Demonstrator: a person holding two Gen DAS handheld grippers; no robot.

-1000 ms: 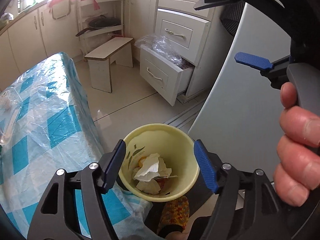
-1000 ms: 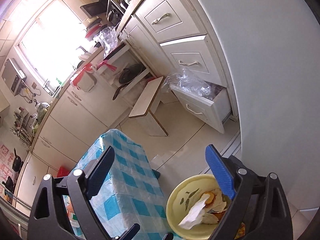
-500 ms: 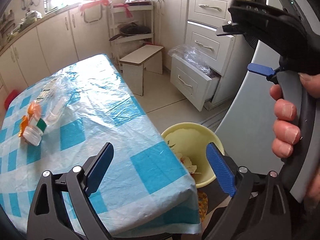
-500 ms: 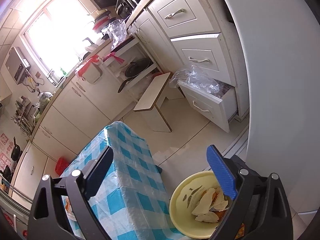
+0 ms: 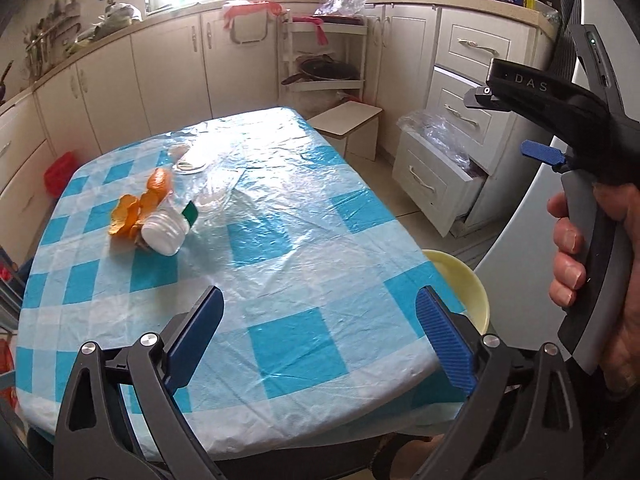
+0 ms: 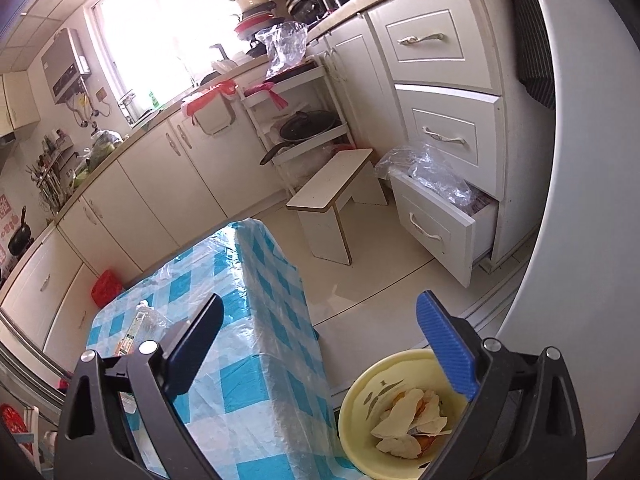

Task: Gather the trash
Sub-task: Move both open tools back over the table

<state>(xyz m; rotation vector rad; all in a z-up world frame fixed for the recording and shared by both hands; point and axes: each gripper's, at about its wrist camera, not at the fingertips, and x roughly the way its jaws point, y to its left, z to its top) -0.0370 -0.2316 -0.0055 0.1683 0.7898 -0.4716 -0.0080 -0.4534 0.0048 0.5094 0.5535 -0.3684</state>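
Some trash binned, some left.
Both grippers, left [image 5: 318, 338] and right [image 6: 320, 350], gape empty; bin [image 6: 362, 396] below right's jaws, peels [image 5: 138, 208] and bottle [image 5: 168, 232] beyond left's.

Hovering over the blue-and-white checked plastic-covered worktop [image 5: 304, 264] with opening, empty left gripper [image 5: 320, 336], orange peel pieces [image 5: 138, 208] beside a white plastic bottle [image 5: 166, 232], pale yellow round bin [image 5: 466, 288] at the edge.

Peels [image 5: 138, 210] on table [image 5: 304, 248], bin [image 6: 384, 408] beside.
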